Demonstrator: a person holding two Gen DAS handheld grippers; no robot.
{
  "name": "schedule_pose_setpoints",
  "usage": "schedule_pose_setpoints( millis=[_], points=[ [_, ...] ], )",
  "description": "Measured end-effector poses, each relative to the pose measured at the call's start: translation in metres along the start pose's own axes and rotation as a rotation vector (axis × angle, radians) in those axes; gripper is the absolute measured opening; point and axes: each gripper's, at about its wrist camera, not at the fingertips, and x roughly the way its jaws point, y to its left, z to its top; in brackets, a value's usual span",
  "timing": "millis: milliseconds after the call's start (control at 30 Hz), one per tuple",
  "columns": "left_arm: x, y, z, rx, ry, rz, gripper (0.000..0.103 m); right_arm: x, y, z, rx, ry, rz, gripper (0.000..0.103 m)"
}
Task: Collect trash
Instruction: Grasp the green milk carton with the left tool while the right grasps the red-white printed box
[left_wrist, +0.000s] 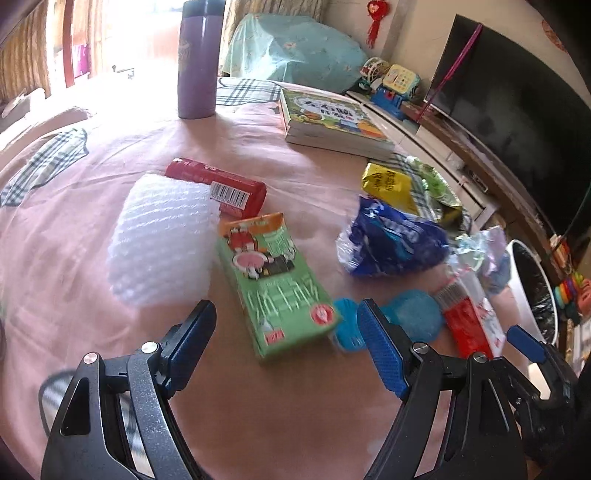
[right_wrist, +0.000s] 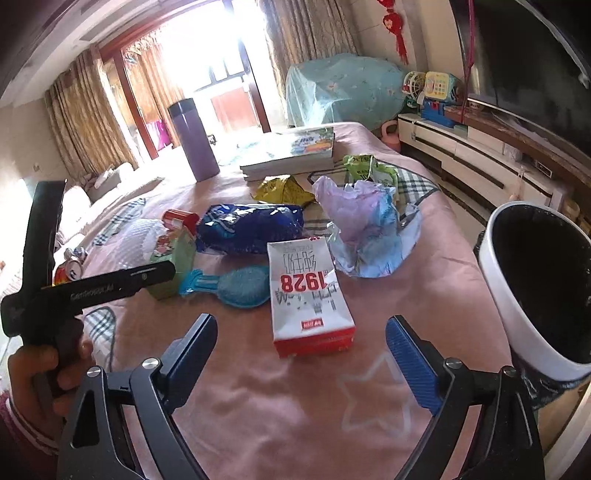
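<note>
Trash lies on a pink cloth. A green carton (left_wrist: 275, 280) lies just ahead of my open, empty left gripper (left_wrist: 286, 321). Beside it are white bubble wrap (left_wrist: 162, 236), a red tube (left_wrist: 221, 186), a blue wrapper (left_wrist: 391, 240) and a teal scrubber (left_wrist: 413, 314). A white and red "1928" carton (right_wrist: 308, 295) lies right ahead of my open, empty right gripper (right_wrist: 301, 336). Behind it are crumpled lilac plastic (right_wrist: 364, 229), the blue wrapper (right_wrist: 251, 227), a yellow bag (right_wrist: 284, 190) and a green bag (right_wrist: 369, 168). A white bin with a black liner (right_wrist: 535, 280) stands at the right, also in the left wrist view (left_wrist: 532, 291).
A purple flask (right_wrist: 194, 140) and a stack of books (right_wrist: 291, 153) stand at the back of the table. A crushed can (right_wrist: 70, 267) lies at the left edge. A TV (left_wrist: 517, 122) and its low cabinet (right_wrist: 480, 151) run along the right.
</note>
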Motion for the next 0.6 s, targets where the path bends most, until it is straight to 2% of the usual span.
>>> schedule_pose_setpoints(
  millis=[33,67,100,133,200,600],
  points=[
    [0.003,0.001,0.001,0.002,0.002,0.002,0.077,0.006,0.000,0.001,0.000,0.014,-0.005,0.089],
    [0.006,0.001,0.001,0.010,0.006,0.002,0.066,0.010,-0.001,0.002,-0.001,0.021,-0.009,0.086],
    [0.009,0.001,0.001,0.015,0.014,-0.004,0.059,0.015,-0.001,0.002,-0.002,0.032,-0.022,0.080],
    [0.010,0.001,0.000,0.017,0.019,-0.007,0.059,0.017,-0.001,0.002,-0.004,0.038,-0.033,0.076],
    [0.007,0.001,-0.002,0.025,0.003,-0.009,0.058,0.022,-0.001,0.002,-0.005,0.056,-0.061,0.052],
    [-0.050,-0.011,-0.035,0.088,-0.064,-0.089,0.055,-0.017,-0.004,-0.016,0.039,-0.005,-0.011,0.052]
  ],
)
